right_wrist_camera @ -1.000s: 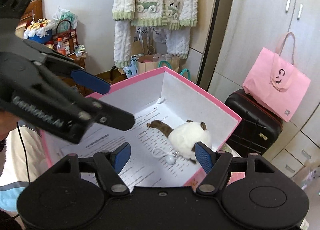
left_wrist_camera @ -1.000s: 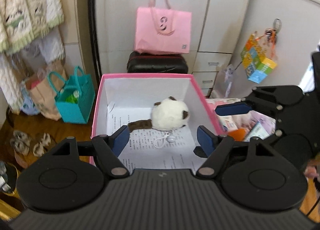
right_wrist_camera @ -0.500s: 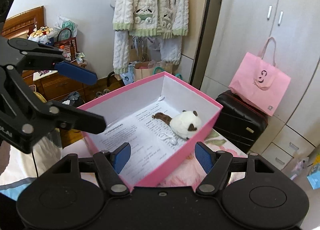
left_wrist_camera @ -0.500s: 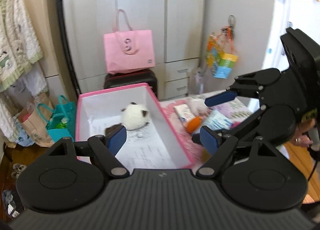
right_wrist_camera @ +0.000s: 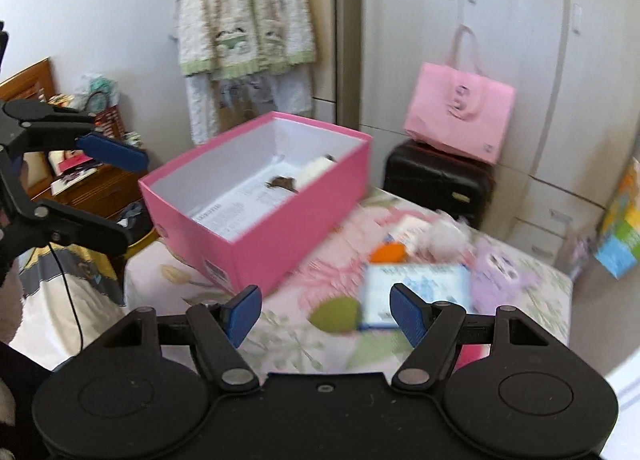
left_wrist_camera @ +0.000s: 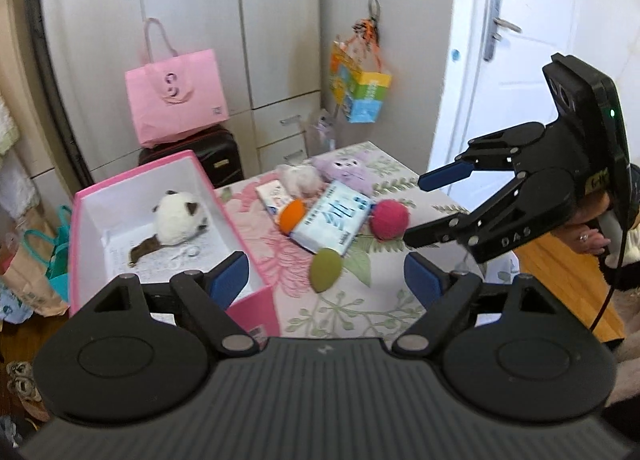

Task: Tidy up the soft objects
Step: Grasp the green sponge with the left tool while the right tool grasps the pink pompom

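Floral tabletop [left_wrist_camera: 372, 308]: one pink box [left_wrist_camera: 256, 300], three balls; left tongs [left_wrist_camera: 326, 280] spreading, right tongs [right_wrist_camera: 326, 314] spread, both empty.

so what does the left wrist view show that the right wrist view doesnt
Only the left wrist view: the white door, the red ball in full, and the person's hand behind the right tool.

Only the right wrist view: the hanging knit cardigan and the wooden dresser.

Both: the pink box holding the white plush toy, the green egg-shaped toy, the orange ball, the tissue pack, the pink tote bag. Both tools are empty; the left tool is opening.
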